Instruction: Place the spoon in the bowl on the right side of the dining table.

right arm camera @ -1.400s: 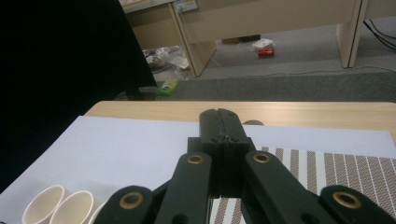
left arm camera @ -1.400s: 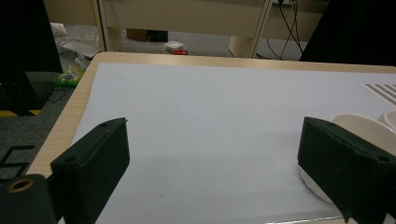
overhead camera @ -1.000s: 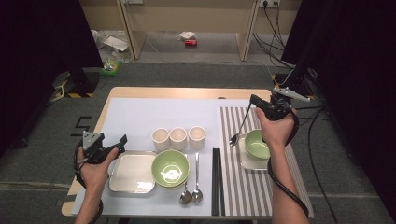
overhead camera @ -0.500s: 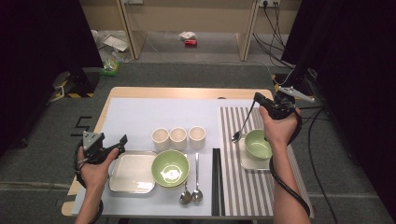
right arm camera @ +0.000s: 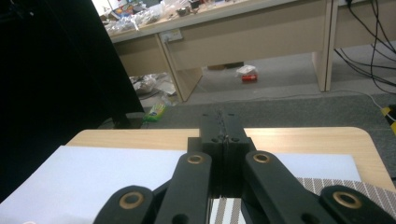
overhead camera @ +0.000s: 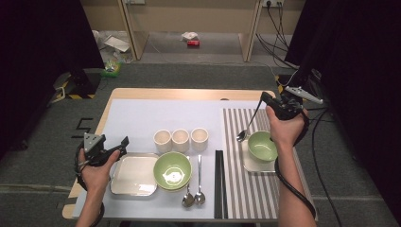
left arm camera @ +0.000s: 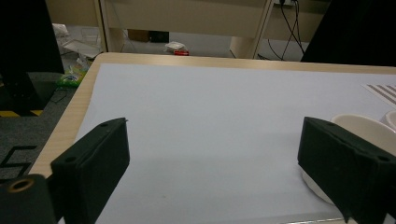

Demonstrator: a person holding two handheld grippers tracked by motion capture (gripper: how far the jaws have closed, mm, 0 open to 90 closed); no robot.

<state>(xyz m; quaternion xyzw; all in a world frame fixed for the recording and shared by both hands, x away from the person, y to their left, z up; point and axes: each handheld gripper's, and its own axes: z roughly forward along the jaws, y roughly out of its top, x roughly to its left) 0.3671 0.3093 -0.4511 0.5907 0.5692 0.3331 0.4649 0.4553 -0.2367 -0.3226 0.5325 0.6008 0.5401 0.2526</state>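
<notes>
While right claw grips spoon above small bowl, left claw open.

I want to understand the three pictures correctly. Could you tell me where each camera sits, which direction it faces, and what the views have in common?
High view: above the person's side, looking forward and down on the table; both forearms enter from below, the right gripper shut on a spoon.
Left gripper view: rides the left gripper, looking low across the white mat through open jaws.
Right gripper view: rides the right gripper, looking over its shut jaws toward the desks.
Shared: all three show the table and the floor beyond it.
</notes>
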